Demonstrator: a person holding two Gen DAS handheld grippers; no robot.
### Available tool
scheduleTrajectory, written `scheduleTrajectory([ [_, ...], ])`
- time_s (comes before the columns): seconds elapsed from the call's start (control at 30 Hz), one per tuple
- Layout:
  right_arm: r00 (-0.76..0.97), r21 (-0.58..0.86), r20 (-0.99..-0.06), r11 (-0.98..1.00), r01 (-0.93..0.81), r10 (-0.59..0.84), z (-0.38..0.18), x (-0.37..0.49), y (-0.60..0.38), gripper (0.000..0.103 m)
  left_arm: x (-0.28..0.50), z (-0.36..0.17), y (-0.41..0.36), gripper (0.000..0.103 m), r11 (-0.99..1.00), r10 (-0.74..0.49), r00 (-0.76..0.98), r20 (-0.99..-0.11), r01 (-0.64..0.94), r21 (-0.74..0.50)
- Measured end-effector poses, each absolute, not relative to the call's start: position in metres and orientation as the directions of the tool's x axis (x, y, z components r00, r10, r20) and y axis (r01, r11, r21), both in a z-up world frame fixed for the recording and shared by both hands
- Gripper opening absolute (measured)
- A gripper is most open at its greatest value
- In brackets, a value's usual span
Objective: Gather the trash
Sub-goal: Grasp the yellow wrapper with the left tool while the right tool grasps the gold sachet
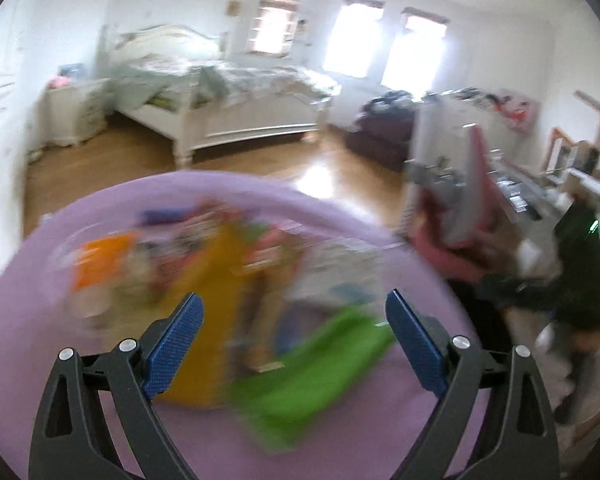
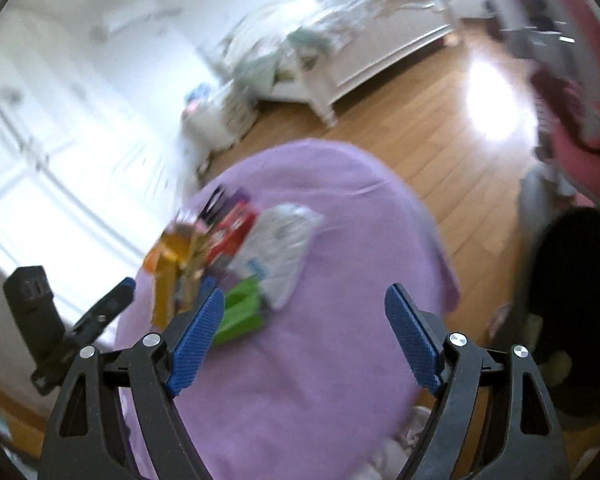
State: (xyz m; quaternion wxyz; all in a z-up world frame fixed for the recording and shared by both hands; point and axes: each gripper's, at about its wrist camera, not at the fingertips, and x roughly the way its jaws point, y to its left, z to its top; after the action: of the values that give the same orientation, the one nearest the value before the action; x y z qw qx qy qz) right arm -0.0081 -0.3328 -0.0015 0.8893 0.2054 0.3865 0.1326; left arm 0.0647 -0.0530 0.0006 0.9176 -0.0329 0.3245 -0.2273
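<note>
A round table with a purple cloth [image 1: 340, 440] [image 2: 340, 208] holds a blurred pile of wrappers. I see a green wrapper [image 1: 312, 376] [image 2: 242, 314], a yellow-orange one [image 1: 216, 292] [image 2: 166, 280], an orange one [image 1: 100, 260], a red one [image 2: 232, 232] and a clear plastic bag [image 2: 280, 248]. My left gripper [image 1: 294, 346] is open and empty above the pile. My right gripper [image 2: 304, 338] is open and empty over the cloth, right of the pile. The left gripper also shows at the left of the right wrist view [image 2: 100, 316].
A white bed [image 1: 220, 92] [image 2: 360, 32] and a white nightstand [image 1: 74, 114] stand beyond on the wooden floor [image 1: 260, 160]. A dark bin or bag [image 2: 572, 312] sits right of the table. Pink and dark clutter [image 1: 460, 216] lies to the right.
</note>
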Motion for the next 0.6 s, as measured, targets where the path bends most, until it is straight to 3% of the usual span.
scheduleTrajectory([
  [0.13, 0.613, 0.472, -0.647, 0.870, -0.144, 0.453, -0.001, 0.024, -0.278, 0.084, 0.085, -0.018, -0.019, 0.088, 0.896, -0.440, 0.664, -0.604, 0.372, -0.244],
  [0.2, 0.591, 0.465, -0.654, 0.867, -0.179, 0.473, -0.001, 0.034, -0.256, 0.084, 0.098, -0.023, -0.014, 0.069, 0.887, -0.458, 0.640, -0.617, 0.377, -0.267],
  [0.33, 0.557, 0.450, -0.681, 0.872, -0.194, 0.476, -0.002, 0.049, -0.223, 0.073, 0.115, -0.037, -0.015, 0.057, 0.882, -0.463, 0.595, -0.657, 0.387, -0.270],
  [0.4, 0.541, 0.453, -0.694, 0.872, -0.184, 0.475, -0.005, 0.058, -0.211, 0.069, 0.117, -0.041, -0.018, 0.043, 0.859, -0.500, 0.566, -0.656, 0.423, -0.290],
  [0.5, 0.528, 0.452, -0.708, 0.875, -0.173, 0.470, -0.010, 0.069, -0.197, 0.067, 0.112, -0.040, -0.018, 0.032, 0.848, -0.516, 0.561, -0.647, 0.441, -0.294],
  [0.6, 0.513, 0.450, -0.718, 0.876, -0.174, 0.471, -0.017, 0.079, -0.184, 0.059, 0.107, -0.039, -0.019, 0.030, 0.852, -0.512, 0.571, -0.642, 0.435, -0.292],
])
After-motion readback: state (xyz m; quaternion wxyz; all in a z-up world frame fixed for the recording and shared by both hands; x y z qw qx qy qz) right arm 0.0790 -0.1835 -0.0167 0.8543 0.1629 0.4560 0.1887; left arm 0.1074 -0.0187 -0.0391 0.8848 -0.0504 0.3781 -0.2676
